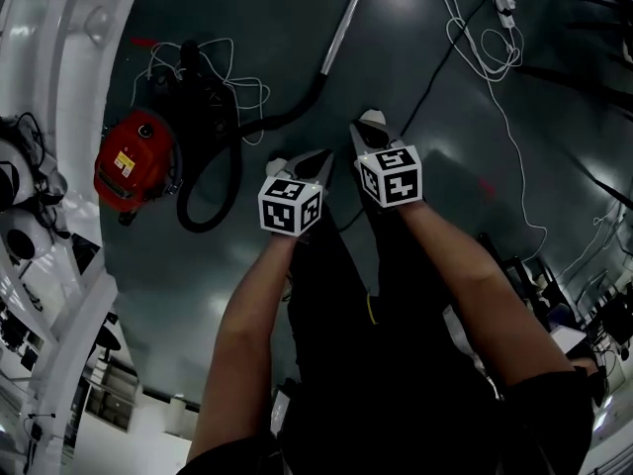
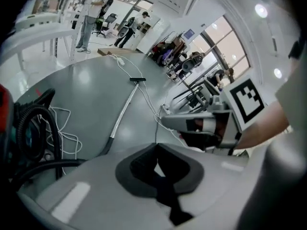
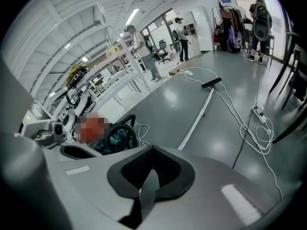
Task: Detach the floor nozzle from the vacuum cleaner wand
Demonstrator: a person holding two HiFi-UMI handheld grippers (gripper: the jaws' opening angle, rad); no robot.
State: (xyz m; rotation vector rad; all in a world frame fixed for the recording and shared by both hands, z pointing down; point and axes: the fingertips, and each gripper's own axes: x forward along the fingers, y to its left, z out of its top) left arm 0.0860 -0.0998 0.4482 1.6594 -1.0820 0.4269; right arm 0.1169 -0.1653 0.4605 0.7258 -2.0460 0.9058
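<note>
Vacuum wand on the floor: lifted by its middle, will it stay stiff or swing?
Likely stiff: the wand looks like a straight metal tube. The black hose on one end would probably tug it; the floor nozzle on the other may tip it.

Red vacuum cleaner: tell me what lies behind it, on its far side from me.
A tangle of white cable lies on the floor beyond the vacuum cleaner, beside its black hose. The dark hose coils hide where the cable ends.

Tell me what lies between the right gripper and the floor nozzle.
Right gripper view: the metal wand on bare floor, leading up to the nozzle.
</note>
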